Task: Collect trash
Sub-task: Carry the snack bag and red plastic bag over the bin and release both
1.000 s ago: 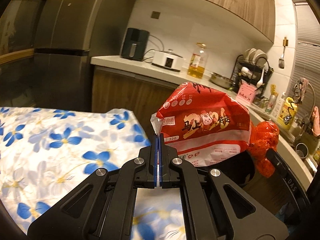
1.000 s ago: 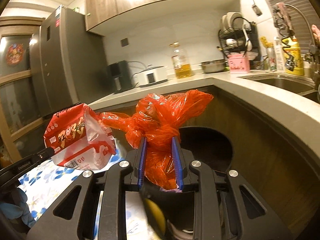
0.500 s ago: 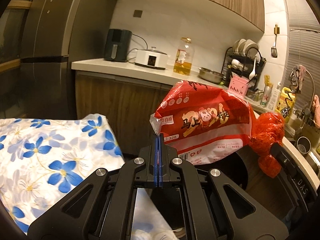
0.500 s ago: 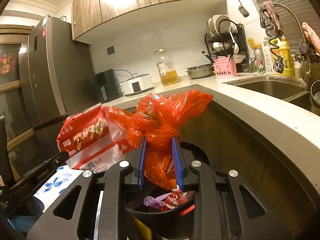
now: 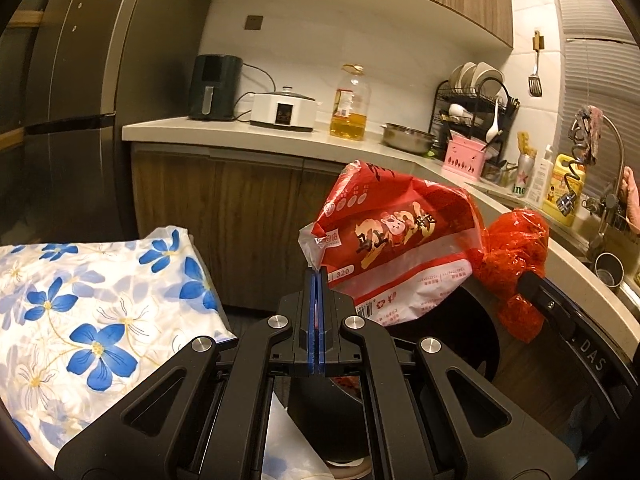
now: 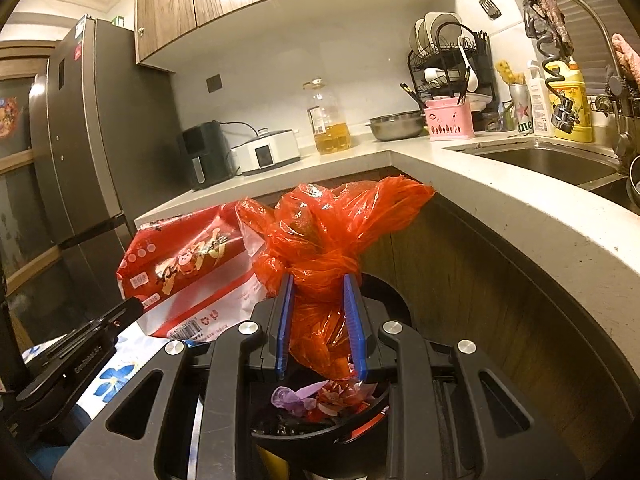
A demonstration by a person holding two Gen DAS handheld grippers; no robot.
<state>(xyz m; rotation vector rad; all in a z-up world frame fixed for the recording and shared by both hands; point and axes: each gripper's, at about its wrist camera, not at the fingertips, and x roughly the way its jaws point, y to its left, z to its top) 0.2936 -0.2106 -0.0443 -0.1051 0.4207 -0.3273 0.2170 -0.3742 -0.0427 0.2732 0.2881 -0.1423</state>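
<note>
My left gripper (image 5: 316,280) is shut on the corner of a red and white snack bag (image 5: 396,248), holding it up over a black trash bin (image 5: 460,344). The snack bag also shows in the right wrist view (image 6: 188,276). My right gripper (image 6: 319,292) is shut on a knotted red plastic bag (image 6: 332,232), held just above the bin (image 6: 320,428), which holds mixed wrappers. The red bag also shows in the left wrist view (image 5: 512,256), to the right of the snack bag and touching it.
A table with a blue-flowered cloth (image 5: 80,312) lies to the left. A curved kitchen counter (image 6: 500,200) wraps behind and right of the bin, with a sink (image 6: 552,164), oil bottle (image 5: 350,104), dish rack (image 5: 472,112) and appliances. A fridge (image 5: 68,92) stands far left.
Both grippers have moved right, away from the flowered table and over the bin. The bin's contents have come into the right wrist view. Both bags stay gripped.
</note>
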